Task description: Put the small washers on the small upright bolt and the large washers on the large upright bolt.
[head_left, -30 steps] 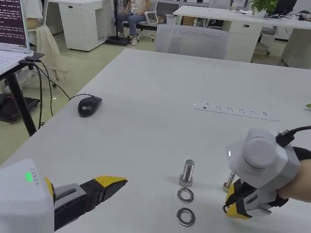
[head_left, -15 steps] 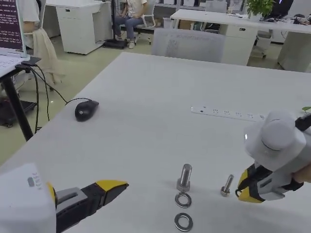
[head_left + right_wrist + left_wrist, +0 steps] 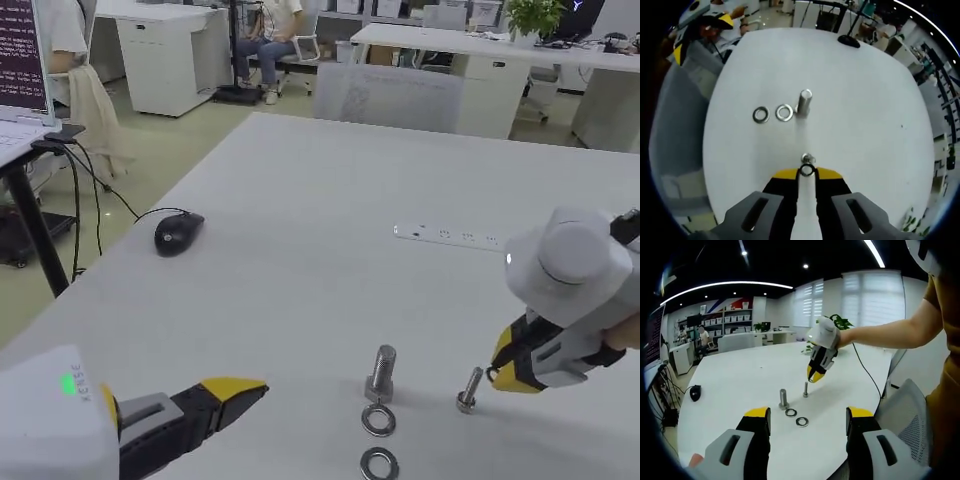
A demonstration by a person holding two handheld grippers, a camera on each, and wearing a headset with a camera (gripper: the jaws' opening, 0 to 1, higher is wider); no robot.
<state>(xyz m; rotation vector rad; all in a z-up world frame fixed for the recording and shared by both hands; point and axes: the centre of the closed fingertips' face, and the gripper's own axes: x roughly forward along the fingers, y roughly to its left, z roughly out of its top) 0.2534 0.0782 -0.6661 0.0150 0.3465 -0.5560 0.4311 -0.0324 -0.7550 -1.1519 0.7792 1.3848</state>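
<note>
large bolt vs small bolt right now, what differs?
Large bolt is thicker and taller than small bolt. Two large washers lie flat beside the large bolt; the right gripper holds a small washer close to the small bolt. Both stand head-down on the table.

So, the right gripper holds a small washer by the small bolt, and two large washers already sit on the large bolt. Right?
No: the right gripper view shows both large washers lying flat on the table beside the large bolt, not on it. The rest holds.
</note>
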